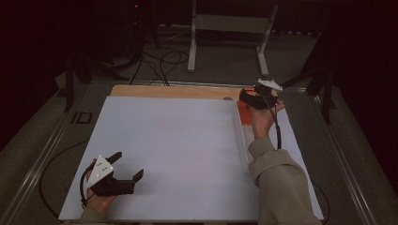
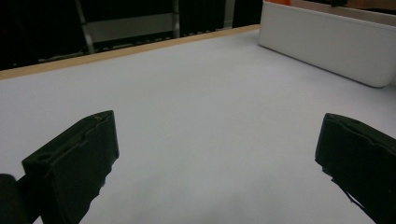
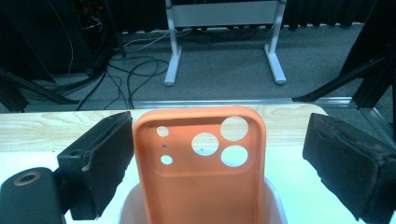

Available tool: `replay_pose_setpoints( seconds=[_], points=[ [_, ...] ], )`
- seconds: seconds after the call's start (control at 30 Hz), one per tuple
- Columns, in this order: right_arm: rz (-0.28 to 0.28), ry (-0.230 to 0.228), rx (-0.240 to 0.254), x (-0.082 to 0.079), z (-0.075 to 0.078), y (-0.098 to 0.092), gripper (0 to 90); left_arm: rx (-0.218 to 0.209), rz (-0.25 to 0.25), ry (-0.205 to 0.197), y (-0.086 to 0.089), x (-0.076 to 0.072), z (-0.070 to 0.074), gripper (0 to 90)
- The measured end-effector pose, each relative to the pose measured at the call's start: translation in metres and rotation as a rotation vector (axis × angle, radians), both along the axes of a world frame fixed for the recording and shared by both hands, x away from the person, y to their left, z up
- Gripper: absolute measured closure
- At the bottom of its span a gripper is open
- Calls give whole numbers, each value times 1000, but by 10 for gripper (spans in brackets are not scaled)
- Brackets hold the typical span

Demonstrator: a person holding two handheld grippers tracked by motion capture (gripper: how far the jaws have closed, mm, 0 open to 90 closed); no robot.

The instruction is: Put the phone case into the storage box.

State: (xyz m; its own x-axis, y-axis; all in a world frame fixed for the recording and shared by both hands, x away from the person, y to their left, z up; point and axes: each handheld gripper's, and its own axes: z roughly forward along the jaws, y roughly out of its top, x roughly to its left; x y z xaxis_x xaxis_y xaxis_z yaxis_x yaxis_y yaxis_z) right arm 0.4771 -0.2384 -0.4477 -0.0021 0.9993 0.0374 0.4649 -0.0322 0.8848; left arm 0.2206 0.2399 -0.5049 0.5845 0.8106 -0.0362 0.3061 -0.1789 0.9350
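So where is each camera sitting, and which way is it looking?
High view: above the table, looking forward and down; both hands and a sleeve show.
Left gripper view: on the left gripper, facing the white tray; open jaws show.
Right gripper view: on the right gripper, facing the orange phone case.
Shared: tray, in all three.

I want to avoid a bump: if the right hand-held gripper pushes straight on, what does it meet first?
Probably the orange phone case, standing upright between the open right hand-held gripper jaws, nearer one jaw; depth is unclear.

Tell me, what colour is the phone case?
Orange phone case, clearest in the right gripper view.
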Motion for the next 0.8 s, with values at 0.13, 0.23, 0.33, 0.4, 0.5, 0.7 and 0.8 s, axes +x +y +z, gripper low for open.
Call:
replay_pose_setpoints(
  seconds=[0.13, 0.23, 0.33, 0.4, 0.5, 0.7, 0.8],
  points=[
    [10, 0, 2, -1, 1, -1, 87, 2, 0, 1, 0, 0, 0, 3],
    [51, 8, -9, -3, 3, 0, 88, 2, 1, 2, 0, 0, 0, 3],
    [68, 9, -15, -5, 4, 0, 89, 1, 1, 1, -1, 0, 0, 3],
    [84, 7, -20, -6, 4, 0, 89, 2, 2, 1, -1, 0, 0, 3],
    [93, 5, -17, -9, 5, -2, 89, 2, 2, 1, -1, 0, 0, 3],
    [120, 6, -25, -15, 6, -1, 89, 2, 2, 3, -1, 0, 0, 3],
    [151, 7, -18, -19, 7, 0, 89, 3, 0, 3, -1, 0, 0, 3]
  ],
)
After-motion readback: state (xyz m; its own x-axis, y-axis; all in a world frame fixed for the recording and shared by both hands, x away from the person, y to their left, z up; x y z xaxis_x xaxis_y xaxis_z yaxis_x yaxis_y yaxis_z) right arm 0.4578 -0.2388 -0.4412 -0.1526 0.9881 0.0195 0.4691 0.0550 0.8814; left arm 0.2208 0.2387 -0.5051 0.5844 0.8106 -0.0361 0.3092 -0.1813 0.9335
